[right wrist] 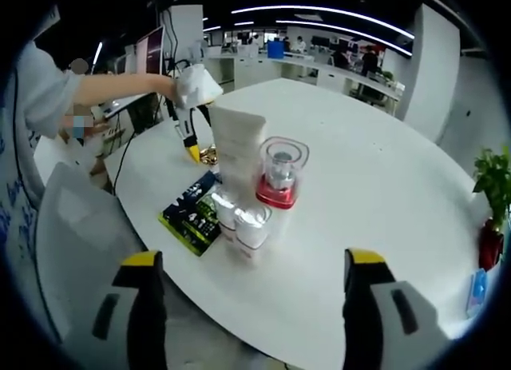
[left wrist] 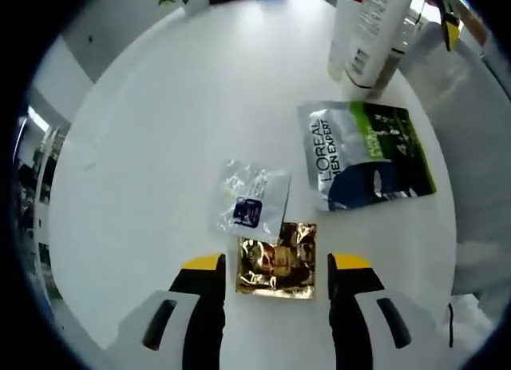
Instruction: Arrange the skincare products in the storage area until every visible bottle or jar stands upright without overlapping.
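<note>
A round white table [right wrist: 383, 194] carried everything, in an open office with long ceiling light strips, desks and distant people at the far side. A potted plant [right wrist: 497, 186] with a red base stood at the table's right edge in the right gripper view.

In that view a tall white tube [right wrist: 237, 150] stood upright on its cap, long axis vertical. A clear jar with a red base [right wrist: 279, 174] stood upright just to its right, touching or nearly so. 2 smaller white-capped tubes [right wrist: 243, 218] stood at the near side of that cluster. The dark green L'Oreal Men Expert sachet [right wrist: 192, 210] lay flat just to the left of the tubes, near the table's edge.

In the left gripper view that sachet [left wrist: 363, 154] lay flat to the right, its lettering running along its long side. A small silver sachet [left wrist: 251, 198] lay flat left of it, its lower corner overlapping a gold foil sachet [left wrist: 278, 260].

The left gripper [left wrist: 275, 266] hovered with jaws apart on either side of the gold sachet, not gripping it; in the right gripper view it [right wrist: 192, 138] appeared held by a person's hand. The right gripper [right wrist: 251, 262] was open and empty, near the table's edge.
</note>
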Tool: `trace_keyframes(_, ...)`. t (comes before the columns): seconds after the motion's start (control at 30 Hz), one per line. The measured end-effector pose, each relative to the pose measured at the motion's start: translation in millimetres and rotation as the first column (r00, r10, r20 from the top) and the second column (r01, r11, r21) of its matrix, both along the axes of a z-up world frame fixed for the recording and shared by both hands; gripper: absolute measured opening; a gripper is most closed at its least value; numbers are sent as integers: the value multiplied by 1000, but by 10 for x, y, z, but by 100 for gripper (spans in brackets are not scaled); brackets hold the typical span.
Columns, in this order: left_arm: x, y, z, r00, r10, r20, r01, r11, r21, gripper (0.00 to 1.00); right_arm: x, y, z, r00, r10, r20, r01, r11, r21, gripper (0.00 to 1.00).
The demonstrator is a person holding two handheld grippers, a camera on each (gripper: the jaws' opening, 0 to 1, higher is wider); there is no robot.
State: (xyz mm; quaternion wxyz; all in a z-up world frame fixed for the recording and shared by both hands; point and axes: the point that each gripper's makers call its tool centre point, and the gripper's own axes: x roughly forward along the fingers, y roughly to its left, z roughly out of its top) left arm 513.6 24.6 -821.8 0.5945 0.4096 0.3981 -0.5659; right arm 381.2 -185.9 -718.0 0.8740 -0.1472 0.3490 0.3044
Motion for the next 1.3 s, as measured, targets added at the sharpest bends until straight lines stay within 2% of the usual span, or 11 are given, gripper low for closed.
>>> trace_keyframes(0.1, 58, 8, -48, 1000, -11, 1, 11, 1000, 8, 48, -1, -4, -4, 1000, -1, -2, 1, 1000, -3, 94)
trace_keyframes(0.17, 83, -12, -49, 1000, -14, -10, 14, 1000, -10, 47, 2, -7, -3, 1000, -1, -2, 1, 1000, -4, 93)
trace_keyframes(0.3, 26, -49, -57, 998, -46, -37, 46, 999, -10, 44, 2, -12, -13, 1000, 0, -6, 0, 1000, -8, 93)
trace_keyframes(0.5, 84, -66, -38, 999, -12, -34, 12, 1000, -13, 38, -7, 9, -25, 1000, 10, -11, -10, 1000, -9, 93)
trace_keyframes(0.97, 106, 133, -87, 998, 5, -57, -4, 1000, 27, 36, -12, 30, -28, 1000, 22, -9, -22, 1000, -7, 92)
trace_keyframes(1.3, -6, 192, -89, 998, 23, -57, -21, 999, 30, 36, 1, 8, 6, 1000, 11, 4, -11, 1000, 4, 94)
